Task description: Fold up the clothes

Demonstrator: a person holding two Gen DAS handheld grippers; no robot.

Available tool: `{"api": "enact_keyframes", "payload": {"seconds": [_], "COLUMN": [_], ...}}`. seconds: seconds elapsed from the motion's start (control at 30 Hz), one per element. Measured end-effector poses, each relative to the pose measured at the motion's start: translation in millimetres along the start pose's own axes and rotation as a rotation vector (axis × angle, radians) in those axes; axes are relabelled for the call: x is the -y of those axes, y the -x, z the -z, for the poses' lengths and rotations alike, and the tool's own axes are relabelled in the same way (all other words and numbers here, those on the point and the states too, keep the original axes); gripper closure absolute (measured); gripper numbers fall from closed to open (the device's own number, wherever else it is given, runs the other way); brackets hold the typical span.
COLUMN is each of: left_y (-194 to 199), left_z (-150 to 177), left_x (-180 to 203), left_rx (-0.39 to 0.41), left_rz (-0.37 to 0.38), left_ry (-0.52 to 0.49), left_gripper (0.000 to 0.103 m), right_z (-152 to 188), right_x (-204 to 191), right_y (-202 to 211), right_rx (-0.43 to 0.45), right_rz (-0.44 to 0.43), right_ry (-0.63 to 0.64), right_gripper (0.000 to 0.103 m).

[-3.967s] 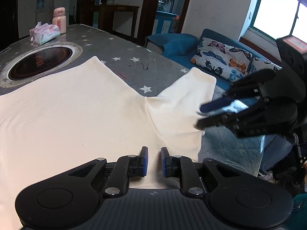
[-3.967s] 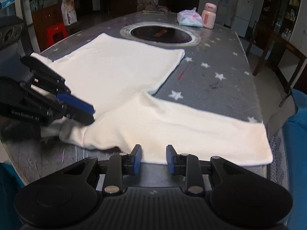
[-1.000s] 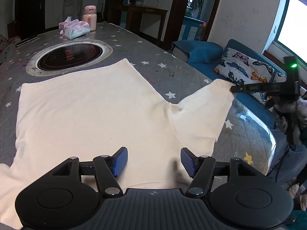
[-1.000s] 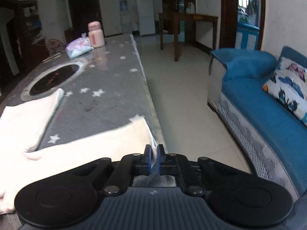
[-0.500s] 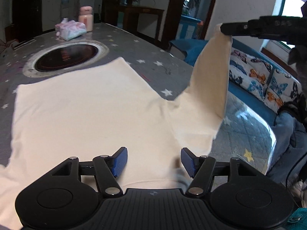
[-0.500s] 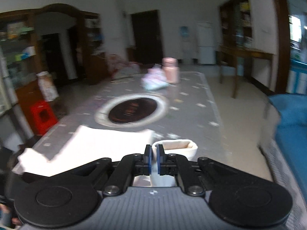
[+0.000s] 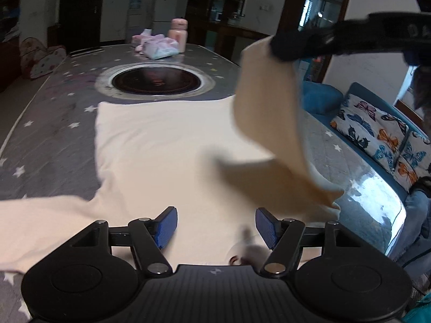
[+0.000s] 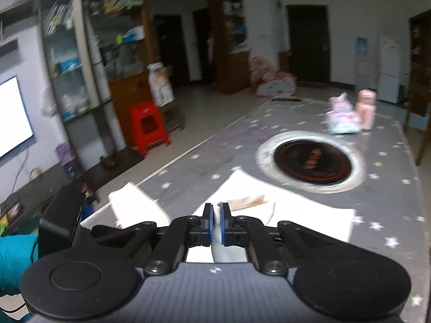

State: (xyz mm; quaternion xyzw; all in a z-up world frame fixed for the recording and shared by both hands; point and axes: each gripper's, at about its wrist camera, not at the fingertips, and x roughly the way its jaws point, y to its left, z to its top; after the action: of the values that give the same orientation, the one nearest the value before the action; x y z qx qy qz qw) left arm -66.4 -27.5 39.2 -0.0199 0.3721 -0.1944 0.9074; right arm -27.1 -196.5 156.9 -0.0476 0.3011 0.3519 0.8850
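A cream long-sleeved shirt (image 7: pixel 161 145) lies flat on the grey star-patterned table (image 7: pixel 54 123). My right gripper (image 8: pixel 216 219) is shut on the cuff of the shirt's right sleeve (image 7: pixel 266 102) and holds it lifted over the shirt body; the gripper shows at the top right of the left wrist view (image 7: pixel 285 47). My left gripper (image 7: pixel 215 227) is open and empty, low over the shirt's near edge. The other sleeve (image 7: pixel 40 215) lies flat at the left. In the right wrist view the cuff (image 8: pixel 246 202) sticks out past the pads and the shirt body (image 8: pixel 309 215) lies below.
A round black cooktop (image 7: pixel 156 80) is set into the table beyond the shirt. A tissue pack (image 7: pixel 159 47) and a pink bottle (image 7: pixel 178 35) stand at the far end. A blue sofa with butterfly cushions (image 7: pixel 377 129) is at the right. A red stool (image 8: pixel 149 126) stands on the floor.
My right gripper has carried the sleeve cuff up and leftward, from beside the table edge to over the shirt body. My left gripper has stayed open in place.
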Motion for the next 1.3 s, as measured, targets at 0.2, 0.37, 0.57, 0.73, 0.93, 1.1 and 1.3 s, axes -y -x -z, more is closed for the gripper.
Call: {"api": "enact_keyframes", "payload": {"seconds": [0.2, 0.37, 0.57, 0.73, 0.93, 1.1, 1.3], "left_y": [10, 14, 22, 23, 7, 1, 2], "left_z": [8, 9, 7, 1, 0, 4, -3], "left_x": [-11, -20, -25, -25, -24, -27, -27], "left_rx": [0.007, 0.008, 0.03, 0.05, 0.004, -0.021, -0.012], "left_rz": [-0.022, -0.046, -0.056, -0.055, -0.056, -0.073, -0.081], "left_ry": [0.031, 0.047, 0.052, 0.051, 0.045, 0.033, 0.037], "left_gripper": [0.034, 0.034, 0.034, 0.039, 0.064, 0.071, 0.069], "right_z": [11, 19, 36, 78, 118, 129, 100], "right_x": [-15, -17, 7, 33, 48, 51, 55], "right_y": [-45, -51, -28, -11, -4, -5, -13], "right_rx": [-0.082, -0.099, -0.125, -0.219, -0.267, -0.302, -0.242], "right_rz": [-0.067, -0.079, 0.012, 0.105, 0.137, 0.166, 0.169], "right_ry": [-0.005, -0.013, -0.006, -0.042, -0.108, -0.098, -0.045], "right_gripper": [0.097, 0.087, 0.087, 0.087, 0.087, 0.087, 0.087]}}
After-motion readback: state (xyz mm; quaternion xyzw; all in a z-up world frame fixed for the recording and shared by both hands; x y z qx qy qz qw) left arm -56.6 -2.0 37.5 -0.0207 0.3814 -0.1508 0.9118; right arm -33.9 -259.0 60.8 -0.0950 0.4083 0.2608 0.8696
